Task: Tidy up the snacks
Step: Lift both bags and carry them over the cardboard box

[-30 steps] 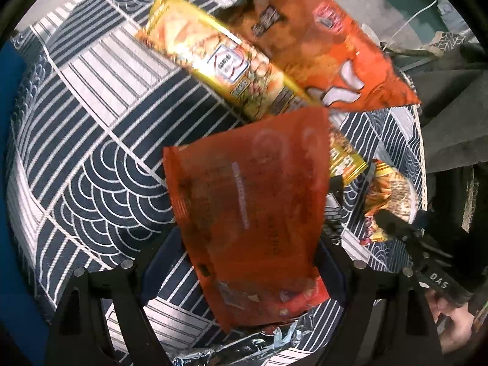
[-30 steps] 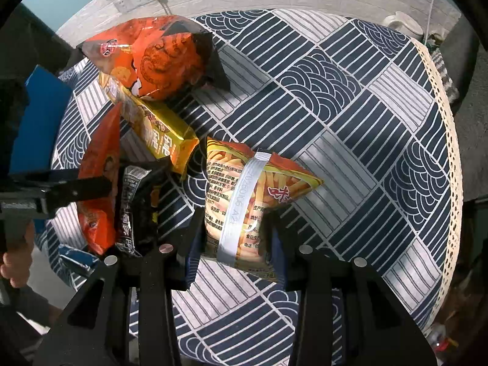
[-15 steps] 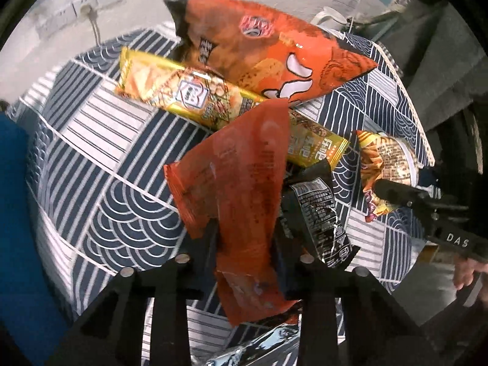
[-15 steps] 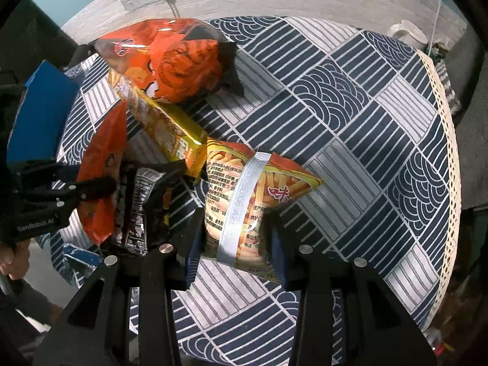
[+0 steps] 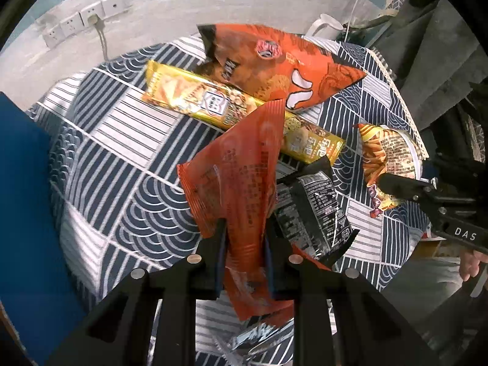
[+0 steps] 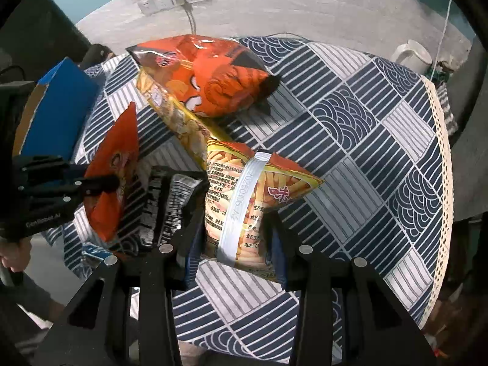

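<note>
— On the round table, what's each hand got?

— The left gripper [image 5: 244,244] is pinched tight on a flat red-orange packet [image 5: 241,177], which stands up off the patterned tablecloth [image 5: 122,158] with its lower end crumpled between the pads. The right gripper [image 6: 235,250] is squeezed onto a yellow bag of fry-shaped sticks [image 6: 244,201], gripping it near the bottom, white seam strip facing the camera.

— And the rest of the snacks?

— A big orange puffed bag [image 5: 280,70] lies at the far side of the table, overlapping a long yellow packet [image 5: 219,106] that runs diagonally in front of it. A black packet [image 5: 311,207] sits just beside the red-orange one, between the two grippers. A bit of silvery wrapper [image 5: 253,335] shows under the left tongs; I can't tell what it is.

— Anything around the edges?

— A blue box [image 5: 24,213] stands at the left side of the table, a white mug [image 5: 323,24] near the far rim, and wall sockets [image 5: 85,21] behind with a cable plugged in.
</note>
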